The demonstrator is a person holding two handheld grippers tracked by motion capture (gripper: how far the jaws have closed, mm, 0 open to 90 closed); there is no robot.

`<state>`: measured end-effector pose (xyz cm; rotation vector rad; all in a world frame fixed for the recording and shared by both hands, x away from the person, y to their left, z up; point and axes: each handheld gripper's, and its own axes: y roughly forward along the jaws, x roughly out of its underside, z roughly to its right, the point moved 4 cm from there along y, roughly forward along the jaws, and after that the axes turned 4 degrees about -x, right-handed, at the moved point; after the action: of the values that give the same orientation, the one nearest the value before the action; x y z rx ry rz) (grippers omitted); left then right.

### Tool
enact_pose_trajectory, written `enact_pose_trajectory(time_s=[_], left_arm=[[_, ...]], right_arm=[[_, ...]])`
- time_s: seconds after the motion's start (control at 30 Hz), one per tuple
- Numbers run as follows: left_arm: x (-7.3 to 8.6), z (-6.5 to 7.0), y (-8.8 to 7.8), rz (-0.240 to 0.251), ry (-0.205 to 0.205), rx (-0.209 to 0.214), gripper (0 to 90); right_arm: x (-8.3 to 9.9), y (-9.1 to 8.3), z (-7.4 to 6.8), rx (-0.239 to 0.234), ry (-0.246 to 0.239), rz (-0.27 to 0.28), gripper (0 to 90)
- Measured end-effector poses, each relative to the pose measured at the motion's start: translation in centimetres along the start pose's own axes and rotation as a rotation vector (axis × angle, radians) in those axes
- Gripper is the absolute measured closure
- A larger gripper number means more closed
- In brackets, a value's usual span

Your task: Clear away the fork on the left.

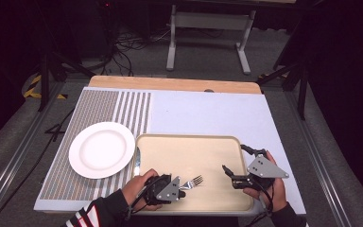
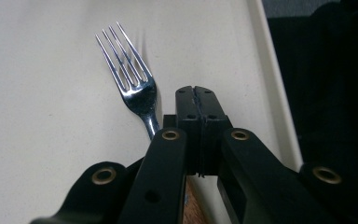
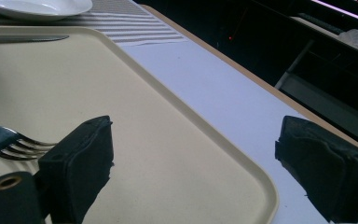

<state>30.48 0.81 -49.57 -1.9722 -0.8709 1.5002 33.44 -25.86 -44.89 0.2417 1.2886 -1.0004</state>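
A person's left gripper [image 1: 183, 183] holds a metal fork [image 1: 193, 181] over the near part of a beige tray [image 1: 189, 140], its jaws pressed together with the fork's handle running down beside and under them; in the left gripper view the tines [image 2: 123, 56] stick out to one side of the shut pads, so whether the handle is truly pinched or only trapped at their edge cannot be told. The right gripper [image 1: 228, 174] waits near the tray's right rim with its jaws spread wide and nothing between them. A white plate [image 1: 101, 149] sits on the striped mat [image 1: 123, 106] to the left, and a knife [image 1: 136, 161] lies between plate and tray. The step in hand looks like carrying the fork out to a place beside the plate; done well, that calls for a level, unhurried lift, since an off-centre hold could let the fork swivel or slip, and for clearing the tray's raised rim before lowering it, tines pointing away from the person
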Motion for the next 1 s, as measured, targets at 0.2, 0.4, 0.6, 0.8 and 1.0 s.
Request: enact_pose_trajectory(time_s=[0.2,0.4,0.6,0.8,1.0], left_arm=[[0.0,-0.6,1.2,-0.027,0.015,0.015,89.8],[0.1,-1.5,1.4,-0.029,-0.007,-0.001,90.0],[0.6,-1.9,1.2,-0.057,-0.026,-0.077,89.9],[1.1,-2.2,0.9,-0.075,-0.052,-0.123,89.9],[2.0,-2.5,0.5,-0.071,-0.068,-0.187,90.0]], right_arm=[[0.3,0.1,0.1,-0.005,0.002,-0.008,11.5],[0.3,0.1,0.0,-0.01,0.003,-0.006,11.5],[0.2,0.3,-0.3,-0.017,-0.003,-0.012,11.5],[0.2,0.8,-0.5,-0.017,-0.012,-0.028,11.5],[-0.1,1.0,-0.6,-0.019,-0.029,-0.027,11.5]])
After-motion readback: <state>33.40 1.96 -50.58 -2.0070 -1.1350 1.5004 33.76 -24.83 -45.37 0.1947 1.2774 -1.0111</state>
